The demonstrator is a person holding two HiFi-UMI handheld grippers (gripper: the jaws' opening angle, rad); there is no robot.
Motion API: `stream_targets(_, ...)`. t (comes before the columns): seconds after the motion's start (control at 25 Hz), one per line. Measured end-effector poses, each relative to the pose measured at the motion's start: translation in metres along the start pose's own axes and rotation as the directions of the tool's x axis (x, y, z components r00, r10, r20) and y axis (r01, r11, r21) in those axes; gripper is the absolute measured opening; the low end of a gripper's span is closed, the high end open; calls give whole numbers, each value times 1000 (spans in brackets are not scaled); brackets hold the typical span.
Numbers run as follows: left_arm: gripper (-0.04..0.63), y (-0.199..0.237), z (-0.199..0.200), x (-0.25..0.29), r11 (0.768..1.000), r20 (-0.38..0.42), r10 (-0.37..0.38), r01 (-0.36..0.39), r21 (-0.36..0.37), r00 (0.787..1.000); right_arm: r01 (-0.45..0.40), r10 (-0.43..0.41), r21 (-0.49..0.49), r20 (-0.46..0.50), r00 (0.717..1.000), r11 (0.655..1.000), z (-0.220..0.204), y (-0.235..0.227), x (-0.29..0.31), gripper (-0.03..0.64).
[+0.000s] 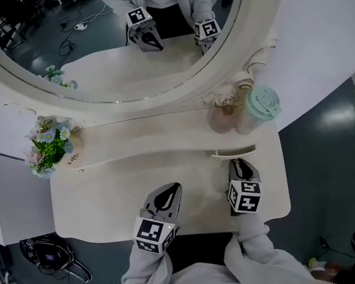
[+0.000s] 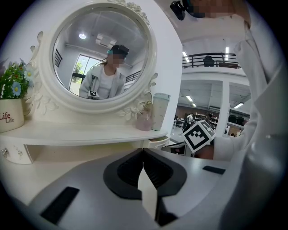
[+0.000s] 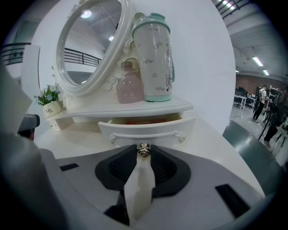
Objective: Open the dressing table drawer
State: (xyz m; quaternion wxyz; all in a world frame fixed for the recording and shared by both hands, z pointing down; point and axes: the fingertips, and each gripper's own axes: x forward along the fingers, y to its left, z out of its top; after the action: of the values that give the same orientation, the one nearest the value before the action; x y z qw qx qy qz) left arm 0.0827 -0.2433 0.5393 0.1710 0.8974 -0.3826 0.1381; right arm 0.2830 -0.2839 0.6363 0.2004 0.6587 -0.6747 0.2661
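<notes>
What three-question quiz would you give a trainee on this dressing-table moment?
1. True or false: the small white curved-front drawer is fully closed.
2. The right gripper's jaws grip: A) the small silver metal drawer knob; B) a pink bottle; C) nothing.
3. Fill in: the left gripper's jaws are ___.
Key: 1 false, it stands partly open; 2 A; 3 together, empty.
</notes>
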Motion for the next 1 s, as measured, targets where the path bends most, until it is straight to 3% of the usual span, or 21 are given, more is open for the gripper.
stream_targets(1.0, 17, -15, -3, -1, 998, -1, -63, 63, 14, 998, 6, -6, 27, -5, 1000, 1000, -20, 0, -24, 112)
